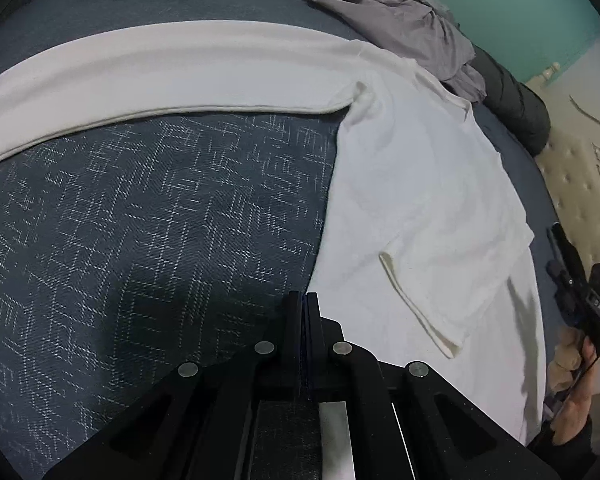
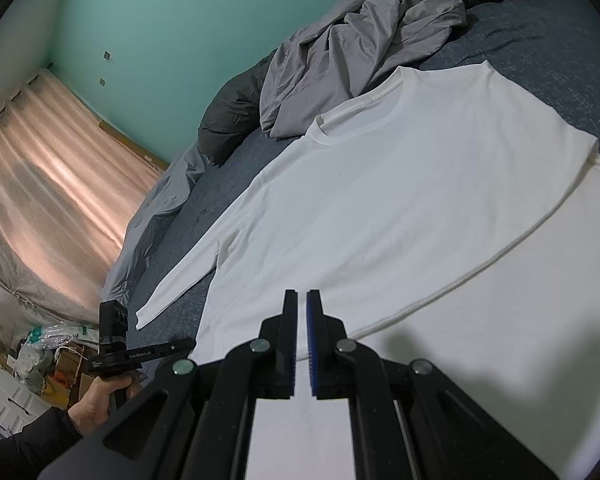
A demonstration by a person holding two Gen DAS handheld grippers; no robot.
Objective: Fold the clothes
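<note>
A white long-sleeved shirt (image 1: 420, 184) (image 2: 400, 180) lies flat on the dark blue patterned bedspread (image 1: 140, 220). One sleeve (image 1: 160, 76) (image 2: 180, 276) stretches straight out from the shoulder. The other sleeve is folded over the body, and its cuff (image 1: 416, 300) lies on the white cloth. My left gripper (image 1: 305, 296) is shut, its tips at the shirt's side edge, with no cloth seen between them. The right wrist view shows it (image 2: 190, 343) in a hand near the hem corner. My right gripper (image 2: 302, 296) (image 1: 558, 236) hovers over the shirt's lower part, shut to a thin slit with nothing in it.
A crumpled grey garment (image 1: 400, 12) (image 2: 360, 40) and a dark rolled quilt (image 1: 512, 100) (image 2: 228, 120) lie by the green wall past the collar. The quilted mattress edge (image 1: 580, 168) shows beside the bed. A pink curtain (image 2: 52, 168) and floor clutter (image 2: 52, 356) lie beyond.
</note>
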